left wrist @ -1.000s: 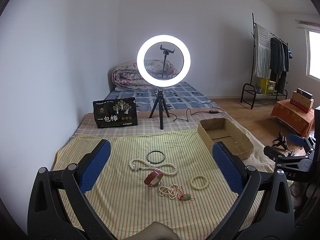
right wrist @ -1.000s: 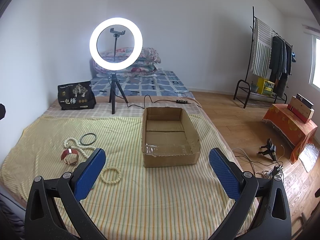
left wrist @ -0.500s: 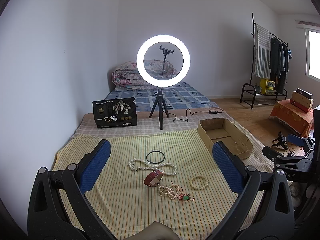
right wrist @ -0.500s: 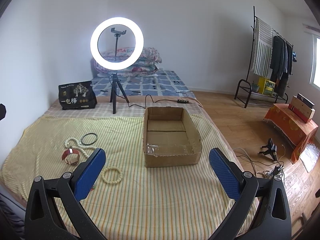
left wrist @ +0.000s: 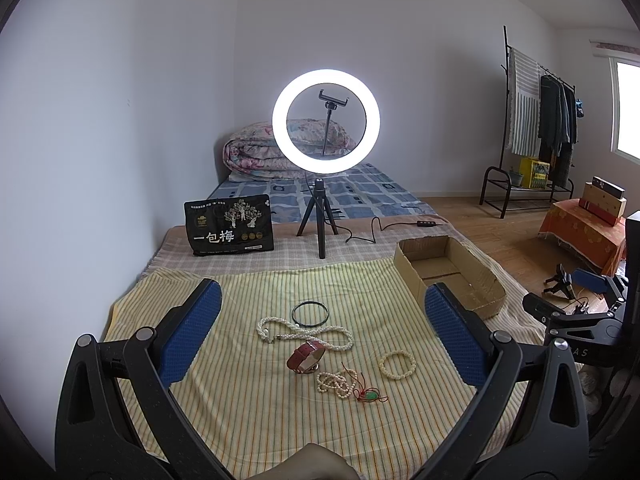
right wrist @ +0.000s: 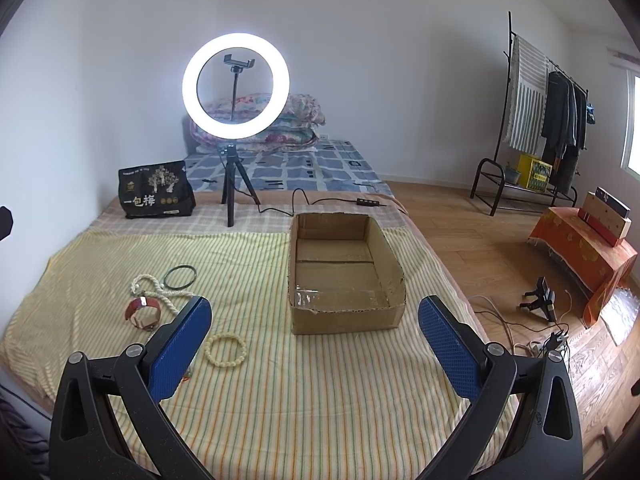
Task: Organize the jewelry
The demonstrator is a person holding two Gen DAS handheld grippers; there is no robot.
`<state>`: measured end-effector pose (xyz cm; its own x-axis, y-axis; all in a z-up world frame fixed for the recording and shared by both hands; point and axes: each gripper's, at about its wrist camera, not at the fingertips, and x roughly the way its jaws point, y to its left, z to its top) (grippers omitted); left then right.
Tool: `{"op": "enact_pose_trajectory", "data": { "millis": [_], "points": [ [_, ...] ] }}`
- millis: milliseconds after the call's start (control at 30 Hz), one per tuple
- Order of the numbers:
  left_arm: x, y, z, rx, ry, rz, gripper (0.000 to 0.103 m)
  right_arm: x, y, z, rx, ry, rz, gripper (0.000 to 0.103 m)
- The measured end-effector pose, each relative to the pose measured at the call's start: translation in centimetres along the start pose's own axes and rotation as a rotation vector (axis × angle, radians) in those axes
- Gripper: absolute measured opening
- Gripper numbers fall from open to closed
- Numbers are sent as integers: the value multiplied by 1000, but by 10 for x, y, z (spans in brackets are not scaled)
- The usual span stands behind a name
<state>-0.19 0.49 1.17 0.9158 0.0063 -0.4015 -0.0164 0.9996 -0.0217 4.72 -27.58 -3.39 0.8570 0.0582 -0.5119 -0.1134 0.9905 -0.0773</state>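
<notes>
Jewelry lies on a yellow striped cloth. There is a black bangle, a long pearl necklace, a red watch, a small bead strand with a green pendant and a cream bead bracelet. An open, empty cardboard box stands to their right. My left gripper hovers open above the jewelry. My right gripper hovers open in front of the box. The bracelet, the watch and the bangle lie left of the right gripper.
A lit ring light on a tripod and a black snack bag stand beyond the cloth, with a cable behind the box. The bed's right edge drops to a wooden floor with cables and a clothes rack.
Both views have shifted only slightly. The grippers stay open and the jewelry and box have not moved.
</notes>
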Motion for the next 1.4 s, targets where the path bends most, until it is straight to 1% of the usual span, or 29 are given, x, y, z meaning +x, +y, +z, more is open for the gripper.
{"op": "enact_pose_trajectory", "data": {
  "millis": [733, 800, 1033, 1233, 1400],
  "points": [
    [0, 0, -1, -1, -1, 0, 103, 2, 4, 0, 1, 4, 5, 102],
    [1, -3, 7, 0, 1, 0, 103, 2, 3, 0, 0, 3, 5, 102],
    [4, -5, 10, -4, 11, 4, 103, 3, 4, 0, -3, 14, 11, 102],
    [16, 9, 4, -26, 42, 18, 103, 7, 5, -3, -17, 19, 18, 102],
    [31, 23, 5, -14, 75, 19, 103, 15, 12, -6, -61, 19, 73, 102]
  ]
}}
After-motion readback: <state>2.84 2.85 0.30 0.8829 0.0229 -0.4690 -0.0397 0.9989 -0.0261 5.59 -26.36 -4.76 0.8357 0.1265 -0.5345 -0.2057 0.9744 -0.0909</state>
